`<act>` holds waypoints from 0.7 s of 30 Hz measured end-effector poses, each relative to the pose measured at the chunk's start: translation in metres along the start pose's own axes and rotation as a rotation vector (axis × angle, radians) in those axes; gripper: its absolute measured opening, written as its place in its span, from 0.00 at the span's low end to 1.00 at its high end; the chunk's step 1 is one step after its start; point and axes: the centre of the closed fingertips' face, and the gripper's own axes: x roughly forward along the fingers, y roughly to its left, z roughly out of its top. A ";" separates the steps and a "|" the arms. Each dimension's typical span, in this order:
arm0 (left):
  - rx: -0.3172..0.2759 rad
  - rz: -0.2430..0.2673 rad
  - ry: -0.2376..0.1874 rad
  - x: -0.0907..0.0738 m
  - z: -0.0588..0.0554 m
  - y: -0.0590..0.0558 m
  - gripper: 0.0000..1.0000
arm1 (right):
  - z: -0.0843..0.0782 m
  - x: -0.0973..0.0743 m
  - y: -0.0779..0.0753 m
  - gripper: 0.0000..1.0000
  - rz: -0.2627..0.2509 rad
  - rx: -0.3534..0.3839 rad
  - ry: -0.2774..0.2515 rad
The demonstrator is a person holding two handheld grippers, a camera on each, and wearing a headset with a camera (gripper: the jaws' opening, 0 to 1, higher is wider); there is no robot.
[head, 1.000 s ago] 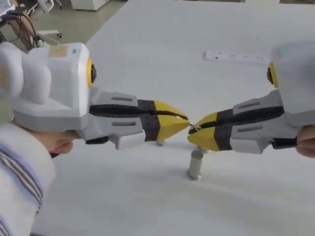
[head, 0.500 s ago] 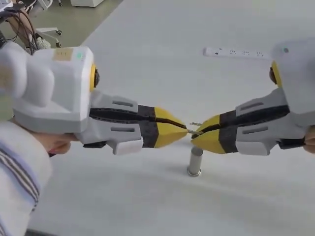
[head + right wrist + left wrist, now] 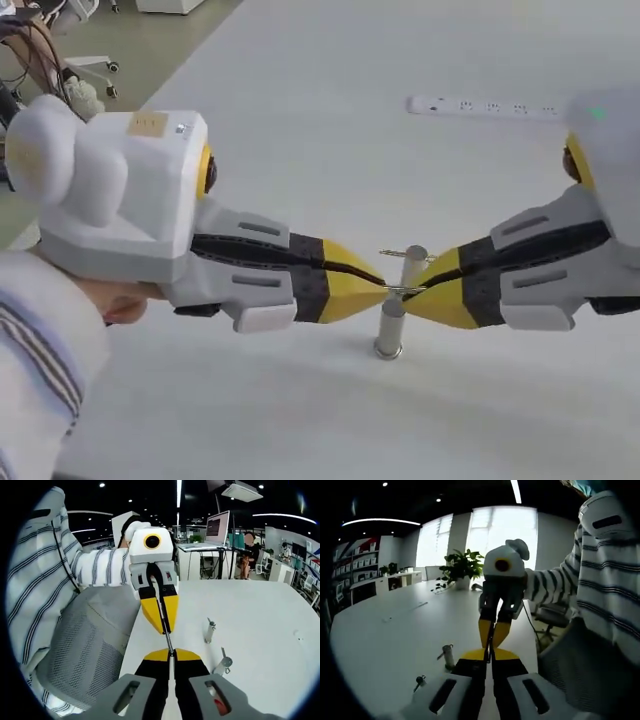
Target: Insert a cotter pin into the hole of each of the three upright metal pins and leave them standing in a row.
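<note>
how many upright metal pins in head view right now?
2. Front metal pin stands below where the left hand-held gripper and right hand-held gripper meet on a cotter pin; rear metal pin stands just behind. A third may be hidden.

This is an open-plan office with a large work table. In the right gripper view, a desk at one o'clock carries a lit monitor (image 3: 220,526) with a person (image 3: 248,547) seated behind it. A ceiling strip light (image 3: 178,491) runs at twelve o'clock, and a grey mesh office chair (image 3: 85,645) stands at eight o'clock. In the left gripper view there are tall bright windows (image 3: 492,530) at twelve o'clock, a potted plant (image 3: 461,567) at eleven and wall shelves (image 3: 355,577) at nine. The head view has a broad white table (image 3: 300,120) with a white power strip (image 3: 480,106) at one o'clock, and a wheeled chair base (image 3: 90,65) on the floor at ten.
</note>
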 end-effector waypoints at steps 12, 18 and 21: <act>0.002 0.032 0.018 0.003 -0.006 0.014 0.04 | -0.023 -0.017 -0.013 0.00 -0.090 0.019 0.049; -0.001 0.032 0.033 0.010 -0.011 0.018 0.12 | -0.037 -0.021 -0.017 0.00 -0.125 0.055 0.058; 0.003 0.037 0.054 0.013 -0.016 0.021 0.16 | -0.047 -0.021 -0.018 0.00 -0.146 0.059 0.077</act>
